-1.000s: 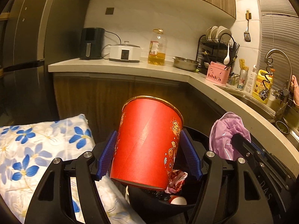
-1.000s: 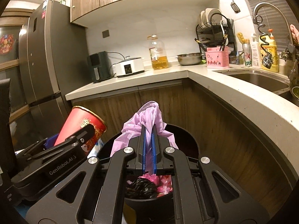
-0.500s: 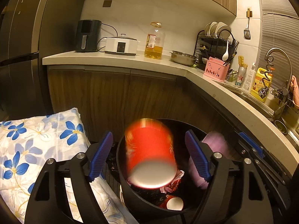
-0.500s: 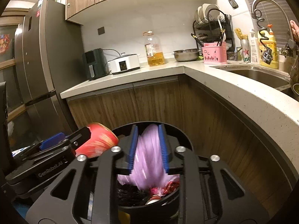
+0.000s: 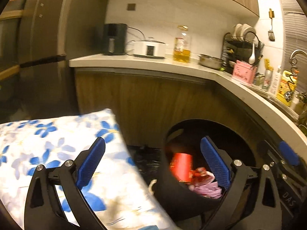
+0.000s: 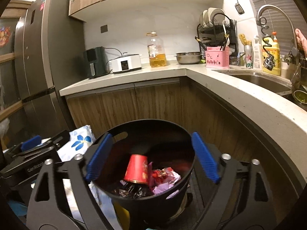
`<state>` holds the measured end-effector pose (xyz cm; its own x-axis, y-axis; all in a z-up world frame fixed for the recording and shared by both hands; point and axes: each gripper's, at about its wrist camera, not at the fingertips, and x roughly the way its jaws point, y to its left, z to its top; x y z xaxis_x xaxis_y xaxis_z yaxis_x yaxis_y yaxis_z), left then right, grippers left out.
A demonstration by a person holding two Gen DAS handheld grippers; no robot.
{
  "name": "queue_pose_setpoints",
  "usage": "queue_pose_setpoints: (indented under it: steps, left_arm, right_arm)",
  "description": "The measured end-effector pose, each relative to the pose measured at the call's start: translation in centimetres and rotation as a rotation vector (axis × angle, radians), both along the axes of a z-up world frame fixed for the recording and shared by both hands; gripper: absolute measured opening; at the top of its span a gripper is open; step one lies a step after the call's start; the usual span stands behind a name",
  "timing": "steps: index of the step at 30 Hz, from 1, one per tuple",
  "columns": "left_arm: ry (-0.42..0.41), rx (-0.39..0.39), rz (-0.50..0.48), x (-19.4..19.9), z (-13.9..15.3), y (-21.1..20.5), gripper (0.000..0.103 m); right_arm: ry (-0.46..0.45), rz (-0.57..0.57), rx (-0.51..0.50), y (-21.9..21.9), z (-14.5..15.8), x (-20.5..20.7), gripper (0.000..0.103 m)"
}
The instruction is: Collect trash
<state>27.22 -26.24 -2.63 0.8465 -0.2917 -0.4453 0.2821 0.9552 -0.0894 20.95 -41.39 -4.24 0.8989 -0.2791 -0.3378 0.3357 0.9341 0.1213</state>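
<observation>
Bin point(image 6: 178, 187) mouth open at lower centre; red cup point(image 6: 137, 169) and wrappers fill bottom. Counter point(image 6: 259, 105) overhangs right; floral cushion point(image 5: 48, 143) crowds lower left.

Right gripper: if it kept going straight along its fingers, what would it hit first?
Most likely the trash in the black bin: the open right gripper points into its mouth, at the upside-down red cup on the wrappers. Depth is uncertain.
</observation>
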Motion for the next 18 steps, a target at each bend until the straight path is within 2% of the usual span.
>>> queue_pose_setpoints:
  steps: [1, 4, 9, 18]
  left_arm:
    - [-0.001, 0.009, 0.017, -0.2, 0.0, 0.5, 0.096]
    - [0.003, 0.044, 0.073, -1.1, 0.1, 2.1, 0.097]
    - [0.010, 0.074, 0.123, -3.0, 0.0, 5.0, 0.097]
    - [-0.005, 0.090, 0.157, -7.6, 0.3, 9.2, 0.097]
  right_arm:
    - [0.004, 0.002, -0.005, 0.4, 0.0, -0.1, 0.093]
    - [0.022, 0.000, -0.017, 1.6, 0.2, -0.6, 0.097]
    - [0.038, 0.010, -0.006, 3.3, 0.4, -2.0, 0.097]
    - [0.059, 0.025, -0.018, 7.0, 0.8, -5.2, 0.097]
